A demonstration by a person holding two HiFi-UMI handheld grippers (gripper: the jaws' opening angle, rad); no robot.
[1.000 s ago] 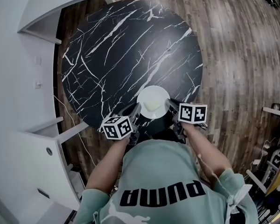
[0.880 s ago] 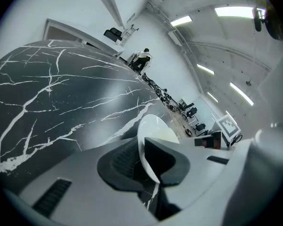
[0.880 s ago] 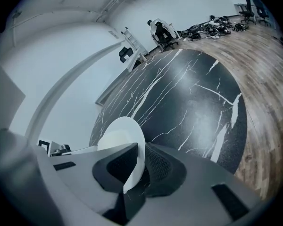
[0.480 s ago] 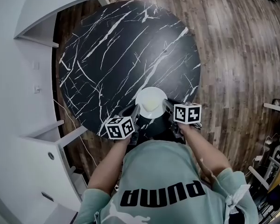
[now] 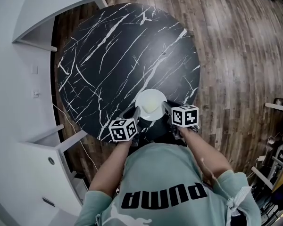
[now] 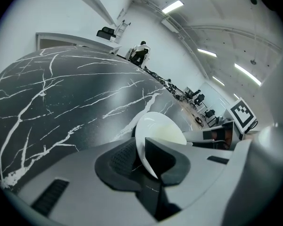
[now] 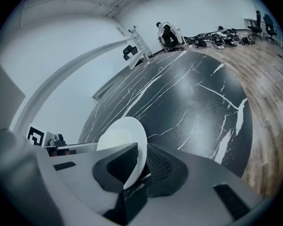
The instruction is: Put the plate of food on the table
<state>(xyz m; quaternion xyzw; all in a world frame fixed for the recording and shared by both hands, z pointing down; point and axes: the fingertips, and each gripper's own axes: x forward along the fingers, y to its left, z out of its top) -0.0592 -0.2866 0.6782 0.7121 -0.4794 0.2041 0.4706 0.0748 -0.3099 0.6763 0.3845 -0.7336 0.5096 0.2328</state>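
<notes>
A white plate (image 5: 151, 103) with pale food on it is held level over the near edge of the round black marble table (image 5: 122, 55). My left gripper (image 5: 136, 113) is shut on the plate's left rim and my right gripper (image 5: 166, 108) is shut on its right rim. In the left gripper view the plate (image 6: 158, 135) stands edge-on between the ribbed pads of the left gripper (image 6: 140, 157). The right gripper view shows the plate (image 7: 125, 138) pinched the same way in the right gripper (image 7: 140, 161). Whether the plate touches the tabletop is hidden.
White curved counters (image 5: 19, 79) run along the table's left side. Wooden floor (image 5: 240, 55) lies to the right and beyond. The person's torso (image 5: 165, 187) is close against the near table edge. Chairs and clutter (image 7: 217, 36) stand far across the room.
Both grippers stay shut on the plate at the table's near edge. The two marker cubes have drawn slightly closer to each other.
</notes>
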